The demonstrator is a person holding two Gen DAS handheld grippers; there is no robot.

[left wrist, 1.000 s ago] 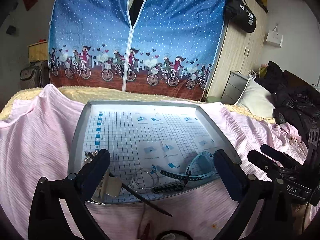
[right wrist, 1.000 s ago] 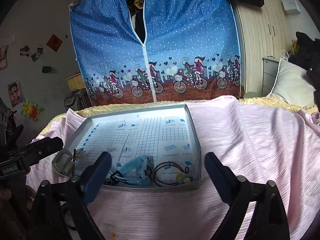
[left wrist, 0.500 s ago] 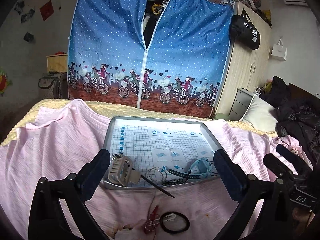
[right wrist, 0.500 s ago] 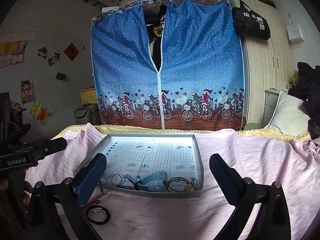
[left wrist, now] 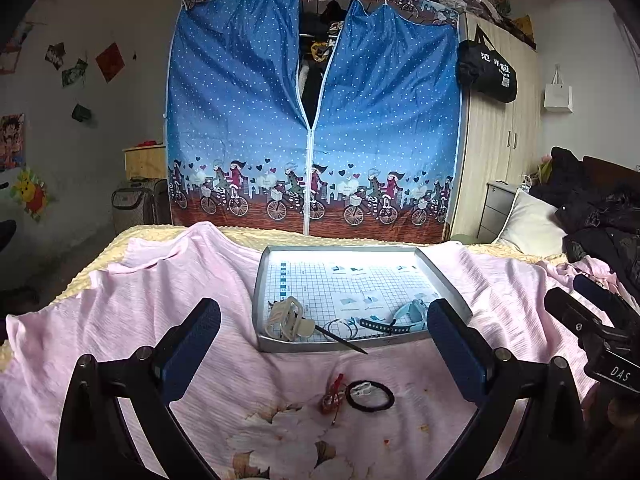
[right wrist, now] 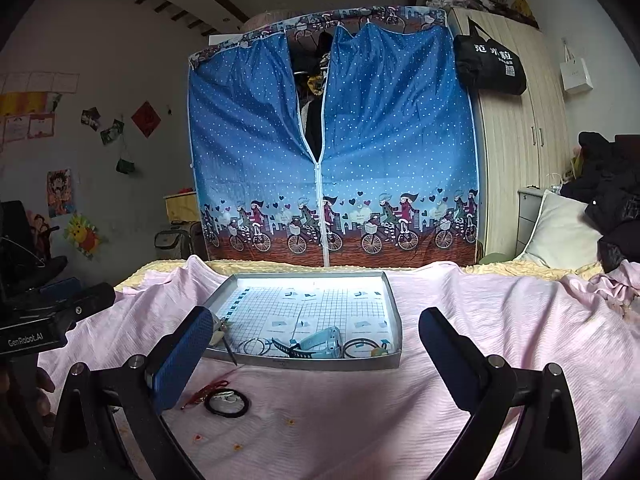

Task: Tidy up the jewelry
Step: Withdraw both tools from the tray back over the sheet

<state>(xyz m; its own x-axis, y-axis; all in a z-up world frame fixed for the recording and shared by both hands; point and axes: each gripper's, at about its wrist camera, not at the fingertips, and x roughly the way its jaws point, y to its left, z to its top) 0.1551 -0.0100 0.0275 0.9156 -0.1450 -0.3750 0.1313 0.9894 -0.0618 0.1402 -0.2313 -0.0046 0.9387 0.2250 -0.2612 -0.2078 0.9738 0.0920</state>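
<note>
Both sets of fingers spread wide, nothing between them: left gripper (left wrist: pixel 324 344) and right gripper (right wrist: pixel 316 356) both hang above the pink blanket (left wrist: pixel 132 312), short of the tray (left wrist: pixel 258 280).

Tray sits centre frame on the blanket. Along its near edge: beige hair claw (left wrist: pixel 286 318), thin wire ring (left wrist: pixel 340 326), black studded strap (left wrist: pixel 374 325), light-blue band (left wrist: pixel 412 314). A dark stick (left wrist: pixel 340 338) pokes out over the tray's near rim.

On the blanket below the tray: black hair tie (left wrist: pixel 370 396), red trinket (left wrist: pixel 334 394) touching it.

Right view only: dark hoops (right wrist: pixel 360 347) in the tray's lower-right corner, hidden behind a finger in the left view.
</note>
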